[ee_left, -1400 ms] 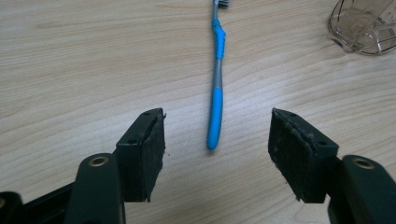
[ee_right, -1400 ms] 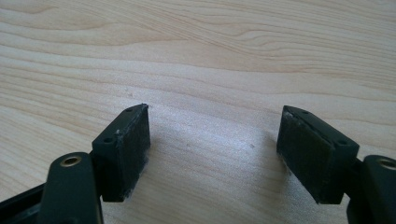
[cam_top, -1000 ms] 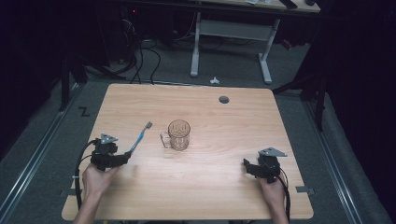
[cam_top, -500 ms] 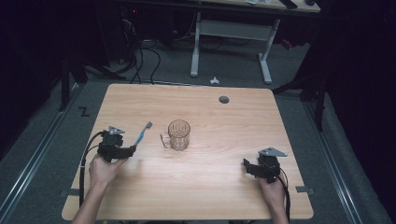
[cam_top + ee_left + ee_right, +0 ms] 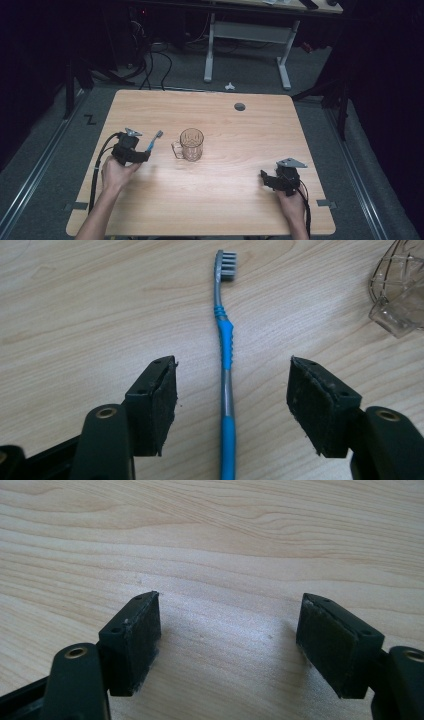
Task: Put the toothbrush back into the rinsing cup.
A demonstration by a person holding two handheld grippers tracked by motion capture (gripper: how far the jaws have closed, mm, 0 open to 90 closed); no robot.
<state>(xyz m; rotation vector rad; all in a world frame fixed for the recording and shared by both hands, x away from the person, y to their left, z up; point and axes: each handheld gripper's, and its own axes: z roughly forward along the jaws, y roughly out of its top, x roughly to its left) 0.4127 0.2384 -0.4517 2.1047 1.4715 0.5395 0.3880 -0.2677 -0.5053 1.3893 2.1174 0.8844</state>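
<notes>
Sliding forward since a second before, the left gripper (image 5: 230, 405) straddled the toothbrush (image 5: 223, 347) handle — jaws spread (nothing pinched) — ready to clamp beside the glass mug (image 5: 191, 144)

We see toothbrush (image 5: 154, 141) on table (image 5: 225, 200), left of mug (image 5: 191, 144); left gripper (image 5: 141, 156) at its near end.

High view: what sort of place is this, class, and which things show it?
Probably a lab or workshop set up for recording, not a home: a bare wooden table in a dark room, loose cables on the floor, and a second desk frame behind.
</notes>
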